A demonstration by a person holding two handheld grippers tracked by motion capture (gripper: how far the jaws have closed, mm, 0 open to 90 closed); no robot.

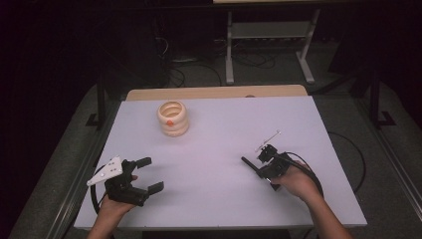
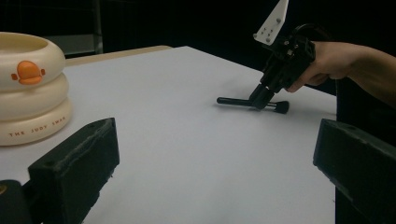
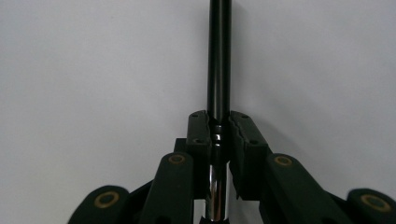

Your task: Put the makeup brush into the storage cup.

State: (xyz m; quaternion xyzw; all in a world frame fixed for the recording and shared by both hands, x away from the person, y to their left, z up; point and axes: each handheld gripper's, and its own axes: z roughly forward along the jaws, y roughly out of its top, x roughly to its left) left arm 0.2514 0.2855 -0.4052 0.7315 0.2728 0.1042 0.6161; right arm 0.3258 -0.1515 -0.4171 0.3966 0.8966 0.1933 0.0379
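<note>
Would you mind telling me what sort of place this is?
Probably a lab recording bench: a bare white table in a dark room, loose cables on the floor, and a metal stand behind.

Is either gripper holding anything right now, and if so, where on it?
The right gripper is shut on the black brush, where its handle meets the silver collar. The left gripper is open, holding nothing.

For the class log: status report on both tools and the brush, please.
Right tool shut on brush, lying on table. Left tool open, empty. Path clear.

Black tongs [image 1: 152, 174] with brass-coloured screws, grey three-cornered plate [image 1: 106, 171], trailing black cable [image 1: 313, 174].
</note>
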